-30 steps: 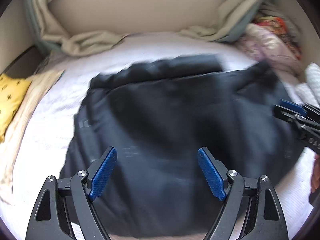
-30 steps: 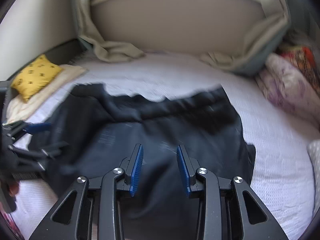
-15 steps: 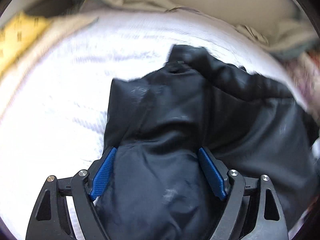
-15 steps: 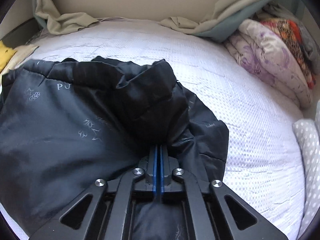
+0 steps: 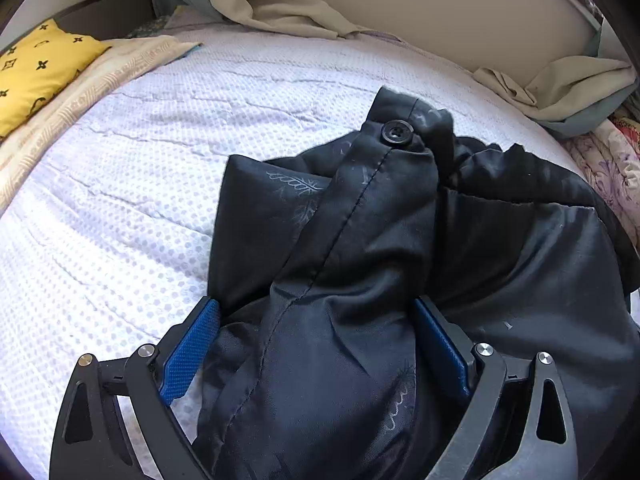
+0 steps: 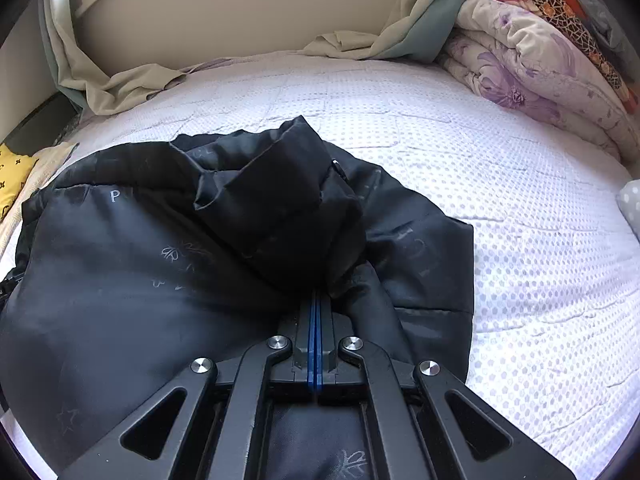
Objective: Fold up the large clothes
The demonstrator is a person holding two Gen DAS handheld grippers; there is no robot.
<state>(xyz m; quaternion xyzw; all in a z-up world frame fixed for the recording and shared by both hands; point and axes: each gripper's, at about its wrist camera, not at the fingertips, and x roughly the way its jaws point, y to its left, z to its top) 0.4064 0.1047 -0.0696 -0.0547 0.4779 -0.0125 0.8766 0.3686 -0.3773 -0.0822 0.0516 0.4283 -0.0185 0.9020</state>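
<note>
On the white dotted bedspread [image 5: 132,200] the bunched black quilted jacket [image 5: 380,248] is mid-gather: the right gripper [image 6: 315,312] is clamped onto its fabric, while the left gripper [image 5: 316,344], jaws just widened, straddles a ridge and, I judge, must next close.

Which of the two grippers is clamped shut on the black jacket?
The right gripper: its blue pads are pressed together on a fold of the black padded jacket. The left gripper stands wide open astride it.
</note>
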